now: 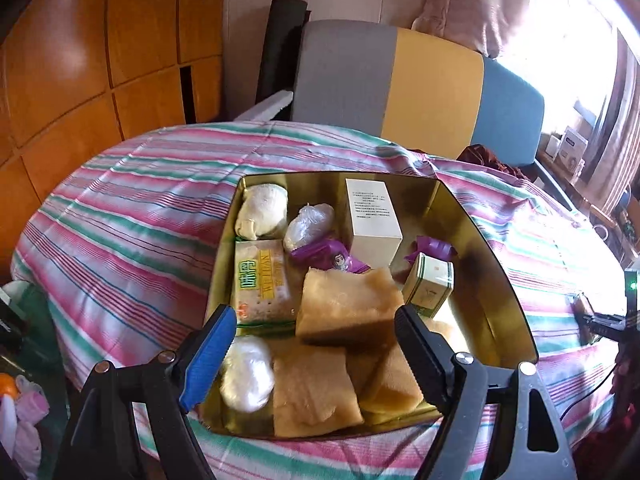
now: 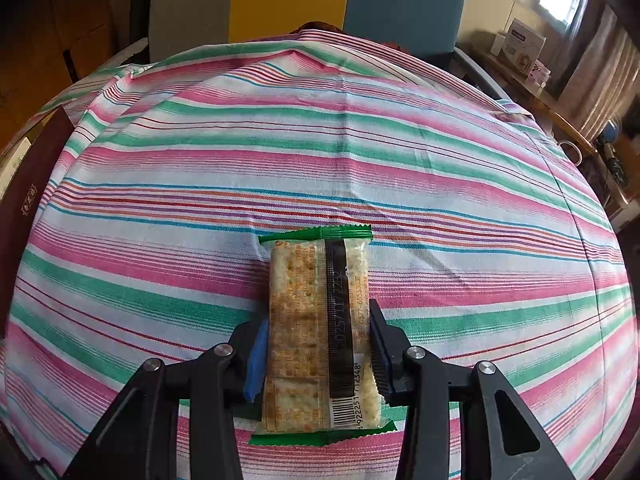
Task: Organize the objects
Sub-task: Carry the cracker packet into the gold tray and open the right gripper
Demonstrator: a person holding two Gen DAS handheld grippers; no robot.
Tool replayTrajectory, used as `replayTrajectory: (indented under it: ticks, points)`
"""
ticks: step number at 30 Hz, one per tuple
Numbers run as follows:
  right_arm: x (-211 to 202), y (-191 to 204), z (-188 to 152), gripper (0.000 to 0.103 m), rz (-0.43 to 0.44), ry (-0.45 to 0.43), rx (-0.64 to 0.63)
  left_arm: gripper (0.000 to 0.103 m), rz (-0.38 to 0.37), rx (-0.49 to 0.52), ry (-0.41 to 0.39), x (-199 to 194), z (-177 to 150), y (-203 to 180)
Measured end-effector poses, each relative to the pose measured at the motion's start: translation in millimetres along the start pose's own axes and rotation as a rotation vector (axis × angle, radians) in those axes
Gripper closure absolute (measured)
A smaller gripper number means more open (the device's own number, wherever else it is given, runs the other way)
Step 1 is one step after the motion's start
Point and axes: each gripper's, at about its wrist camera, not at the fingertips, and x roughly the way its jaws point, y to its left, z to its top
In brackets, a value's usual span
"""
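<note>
A gold-lined tin box (image 1: 496, 272) lies on the striped cloth. It holds a white carton (image 1: 374, 220), a green cracker packet (image 1: 260, 284), tan soft squares (image 1: 348, 304), white wrapped bundles (image 1: 248, 376), purple wrappers (image 1: 324, 254) and a small green-and-cream box (image 1: 430, 288). My left gripper (image 1: 316, 314) hangs open over the tin's near side, with nothing between its fingers. In the right wrist view, my right gripper (image 2: 319, 316) is shut on the long sides of another green-edged cracker packet (image 2: 296, 280), which lies barcode side up on the cloth.
The striped cloth (image 2: 320, 140) covers a round table. A grey, yellow and blue chair back (image 1: 400, 80) stands behind it. A dark red box (image 2: 28, 200) sits at the table's left edge in the right wrist view. A cluttered shelf (image 2: 524, 52) is at far right.
</note>
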Motion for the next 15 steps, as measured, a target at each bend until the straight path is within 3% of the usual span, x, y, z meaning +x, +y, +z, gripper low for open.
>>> replayTrajectory:
  ticks: [5, 9, 15]
  points:
    - [-1, 2, 2, 0.06, 0.002, 0.035, 0.082, 0.021, -0.005, 0.014, -0.035, -15, -2, 1]
    - [-14, 28, 6, 0.06, 0.116, 0.038, 0.103, 0.021, 0.0, 0.022, -0.059, -22, -3, 3]
    - [-65, 112, 31, 0.06, 0.308, -0.063, 0.027, 0.021, -0.004, -0.008, -0.056, -22, -5, 13]
